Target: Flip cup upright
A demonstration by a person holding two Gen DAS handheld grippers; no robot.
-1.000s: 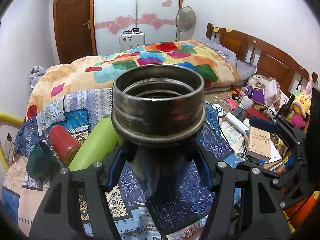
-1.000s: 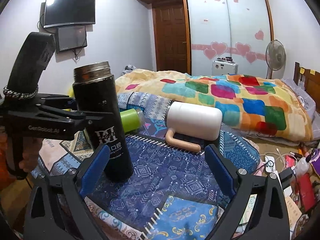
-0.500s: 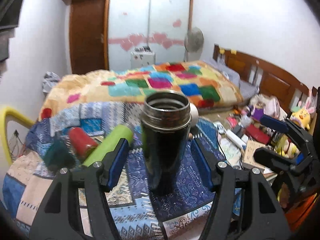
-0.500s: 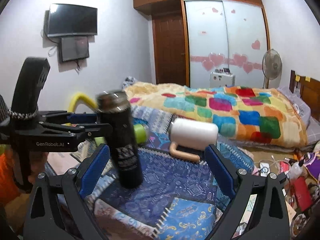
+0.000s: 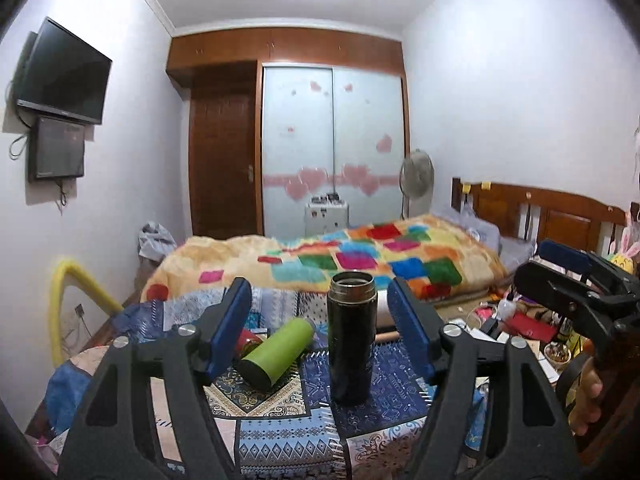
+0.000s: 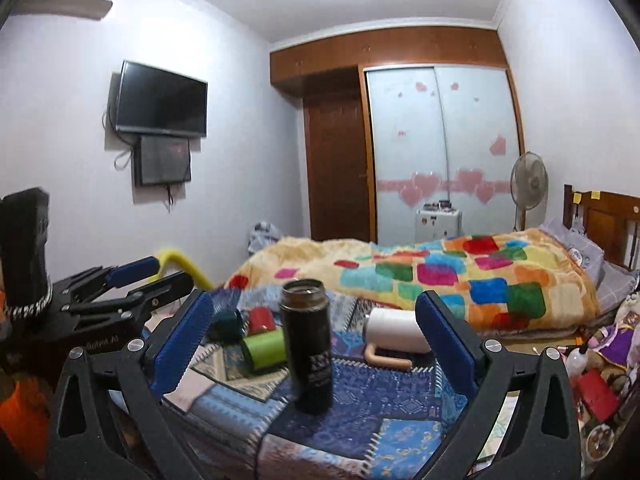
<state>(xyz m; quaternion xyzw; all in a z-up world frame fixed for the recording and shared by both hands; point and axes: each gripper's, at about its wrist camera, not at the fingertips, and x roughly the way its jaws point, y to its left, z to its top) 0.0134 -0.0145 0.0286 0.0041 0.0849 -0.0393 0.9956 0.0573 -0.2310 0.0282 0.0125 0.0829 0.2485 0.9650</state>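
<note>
Black hand-held gripper [image 5: 320,328], blue pads [image 5: 230,328]

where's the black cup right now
The black cup stands upright on the blue patterned cloth, centred between the open left gripper fingers, the green bottle lying to its left.

Green bottle [image 5: 278,351]: lay on its side on the patterned blue quilt [image 5: 280,436], ahead of the left claw, just left of its centre line. Red cup [image 6: 261,319]: lay behind the bottle, beside a dark green cup [image 6: 228,323]. White mug [image 6: 396,331] with tan handle: lay on its side, ahead and inside the right claw's right finger. Patchwork duvet [image 6: 460,276]: covered the bed beyond. Television [image 6: 161,105]: hung high on the left wall. Standing fan [image 6: 528,184]: stood far ahead to the right, by the heart-decorated wardrobe [image 6: 436,148].
</note>
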